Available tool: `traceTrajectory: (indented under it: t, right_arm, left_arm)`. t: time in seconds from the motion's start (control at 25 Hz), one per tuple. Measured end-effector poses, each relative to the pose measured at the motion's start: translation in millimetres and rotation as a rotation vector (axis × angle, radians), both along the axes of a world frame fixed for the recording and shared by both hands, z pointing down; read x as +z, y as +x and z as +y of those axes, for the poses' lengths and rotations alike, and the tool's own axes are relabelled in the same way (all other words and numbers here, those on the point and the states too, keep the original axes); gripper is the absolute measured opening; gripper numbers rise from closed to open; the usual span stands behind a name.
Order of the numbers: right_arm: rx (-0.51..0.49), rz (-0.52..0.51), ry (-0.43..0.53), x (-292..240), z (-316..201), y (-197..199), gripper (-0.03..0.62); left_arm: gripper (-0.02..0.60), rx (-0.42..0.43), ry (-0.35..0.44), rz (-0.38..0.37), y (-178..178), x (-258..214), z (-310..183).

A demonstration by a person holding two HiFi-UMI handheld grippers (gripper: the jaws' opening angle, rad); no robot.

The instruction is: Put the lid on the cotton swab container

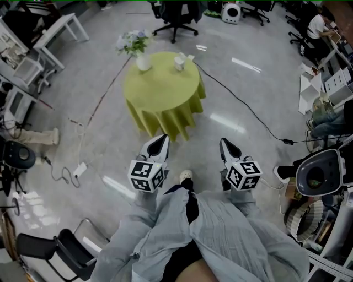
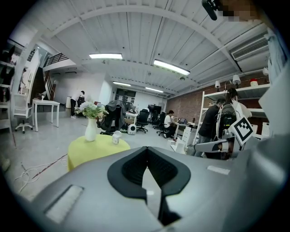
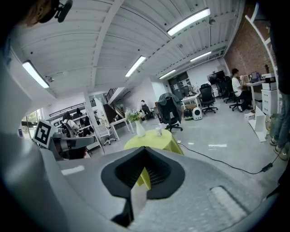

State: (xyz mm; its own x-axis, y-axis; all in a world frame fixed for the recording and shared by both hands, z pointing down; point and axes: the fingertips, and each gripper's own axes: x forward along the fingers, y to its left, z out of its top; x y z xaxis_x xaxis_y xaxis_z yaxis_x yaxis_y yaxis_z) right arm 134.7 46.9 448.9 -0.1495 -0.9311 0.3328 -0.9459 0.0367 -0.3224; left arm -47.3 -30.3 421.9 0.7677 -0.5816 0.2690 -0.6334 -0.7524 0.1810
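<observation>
A round table with a yellow-green cloth [image 1: 165, 104] stands a few steps ahead of me. On it is a small white cotton swab container [image 1: 180, 63], with a pale piece that may be its lid [image 1: 190, 57] beside it; it is too small to tell. The container [image 2: 116, 137] [image 3: 158, 131] also shows far off in both gripper views. My left gripper [image 1: 161, 139] and right gripper [image 1: 223, 142] are held low near my body, short of the table. Both are shut with nothing in them, as seen for the left gripper [image 2: 146, 150] and the right gripper [image 3: 144, 152].
A white vase of flowers [image 1: 142, 59] stands on the table's left side. Cables [image 1: 251, 113] run across the grey floor. A black office chair [image 1: 176, 16] is behind the table, another chair [image 1: 60, 248] at lower left, a white desk [image 1: 58, 30] at upper left. People sit at the right.
</observation>
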Motion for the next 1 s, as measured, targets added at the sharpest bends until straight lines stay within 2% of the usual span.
traceTrajectory:
  t: [0.64,1.0]
  right_arm:
    - [0.055,-0.009,0.009,6,-76,9,0.002]
    - [0.048,-0.014,-0.023,13,-83,-1,0.002]
  left_arm:
    - [0.018,0.058,0.018,-0.002,15,4,-87]
    - [0.018,0.04,-0.015,-0.005,-5,14,-85]
